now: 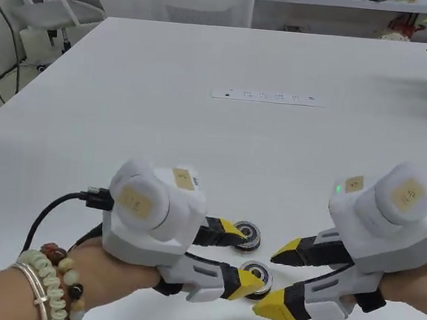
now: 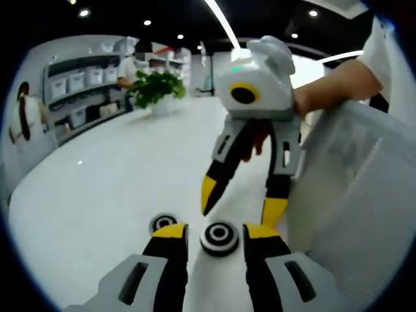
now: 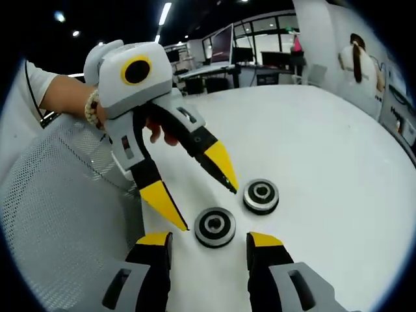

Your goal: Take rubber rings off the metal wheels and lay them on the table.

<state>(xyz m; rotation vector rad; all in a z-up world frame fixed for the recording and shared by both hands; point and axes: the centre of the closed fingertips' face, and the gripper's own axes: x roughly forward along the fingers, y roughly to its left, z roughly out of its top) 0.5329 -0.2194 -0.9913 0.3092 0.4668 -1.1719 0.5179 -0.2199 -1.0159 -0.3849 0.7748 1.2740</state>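
On white office surface [image 1: 201, 129], tip to tip: left tool [image 1: 244, 256] and right tool [image 1: 268, 283], both spread apart around nearer wheel [image 1: 254, 272], rubber ring [image 3: 199, 231] in place, farther wheel [image 1: 246, 234] just beside. Could skid away if pried at one edge without being pinned.

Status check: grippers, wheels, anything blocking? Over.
Left gripper open, right gripper open, both aimed at the near wheel. Rubber rings on both wheels; far wheel just beside it. Nothing blocking.
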